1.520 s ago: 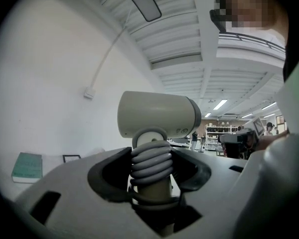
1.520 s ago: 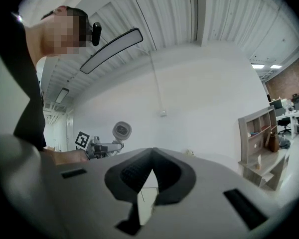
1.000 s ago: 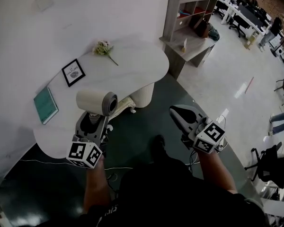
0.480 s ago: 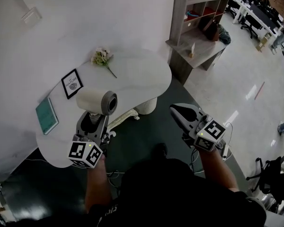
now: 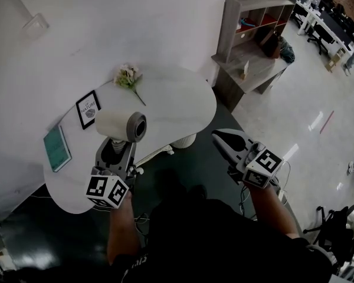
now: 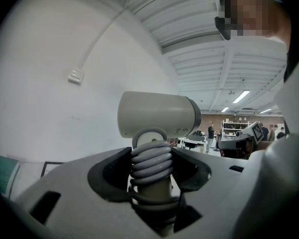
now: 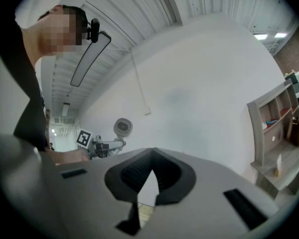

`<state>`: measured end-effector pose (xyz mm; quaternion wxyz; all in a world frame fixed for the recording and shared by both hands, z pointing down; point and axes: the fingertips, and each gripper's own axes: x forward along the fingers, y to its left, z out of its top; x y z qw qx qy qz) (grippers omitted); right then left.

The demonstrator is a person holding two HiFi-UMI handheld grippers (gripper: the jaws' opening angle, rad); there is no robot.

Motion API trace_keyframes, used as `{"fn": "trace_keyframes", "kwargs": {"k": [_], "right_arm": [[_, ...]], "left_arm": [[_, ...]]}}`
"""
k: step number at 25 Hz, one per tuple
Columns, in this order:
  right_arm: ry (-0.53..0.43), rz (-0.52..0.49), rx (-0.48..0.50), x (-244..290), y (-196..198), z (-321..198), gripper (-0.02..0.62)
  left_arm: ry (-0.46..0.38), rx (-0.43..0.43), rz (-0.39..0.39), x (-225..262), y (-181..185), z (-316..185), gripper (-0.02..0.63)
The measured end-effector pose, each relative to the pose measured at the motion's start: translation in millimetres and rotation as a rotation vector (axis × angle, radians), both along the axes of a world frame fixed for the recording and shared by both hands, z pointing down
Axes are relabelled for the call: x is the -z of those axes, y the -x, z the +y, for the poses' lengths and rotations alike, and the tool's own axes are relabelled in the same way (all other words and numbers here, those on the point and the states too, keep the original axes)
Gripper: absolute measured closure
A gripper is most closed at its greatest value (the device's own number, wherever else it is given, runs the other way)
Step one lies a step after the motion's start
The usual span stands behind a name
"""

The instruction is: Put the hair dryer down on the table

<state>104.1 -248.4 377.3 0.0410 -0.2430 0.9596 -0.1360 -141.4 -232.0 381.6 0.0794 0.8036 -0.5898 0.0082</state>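
the left gripper's fingers [image 6: 108, 174] are clamped wide on the handle of the hair dryer [image 5: 119, 124], over the grey cord coiled round it. the barrel stands upright above the jaws. the right gripper [image 5: 220, 138] has its jaws together on nothing and is held off to the side, over the dark floor.

the step in hand looks like the carry toward the table [image 5: 177, 102]. the dryer is in the air over the table's near edge, probably well above the top, though the steep head view makes height hard to judge. the next move calls for lowering it onto the bare white stretch at the middle, tilting it so the barrel lies flat, then parting the jaws.

counted, from largest down: one table, one grey shelf unit [image 5: 248, 43], two grippers, one hair dryer, one teal book [image 5: 56, 148], one framed picture [image 5: 88, 109], one flower sprig [image 5: 128, 75].
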Motion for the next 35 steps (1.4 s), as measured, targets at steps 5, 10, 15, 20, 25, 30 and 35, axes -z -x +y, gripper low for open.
{"fn": "trace_keyframes", "kwargs": {"k": [5, 10, 15, 20, 25, 30, 35], "right_arm": [[-0.017, 0.024, -0.023, 6, 20, -39, 0.589], [-0.048, 0.083, -0.048, 12, 58, -81, 0.589], [-0.043, 0.092, -0.072, 15, 95, -110, 0.589], [-0.017, 0.107, -0.084, 5, 111, -127, 0.589], [-0.005, 0.112, -0.09, 1, 115, -149, 0.589], [0.008, 0.111, -0.088, -5, 108, -173, 0.589], [0.037, 0.116, -0.068, -17, 102, -194, 0.589]], "left_arm": [[-0.008, -0.011, -0.01, -7, 20, -35, 0.374], [-0.024, -0.028, -0.002, -7, 55, -77, 0.374], [-0.02, -0.075, 0.002, -11, 81, -114, 0.374], [0.002, -0.099, 0.017, -21, 96, -138, 0.374], [0.028, -0.095, 0.03, -29, 101, -161, 0.374], [0.062, -0.103, 0.03, -40, 92, -187, 0.373], [0.137, -0.128, -0.005, -62, 78, -218, 0.373]]}}
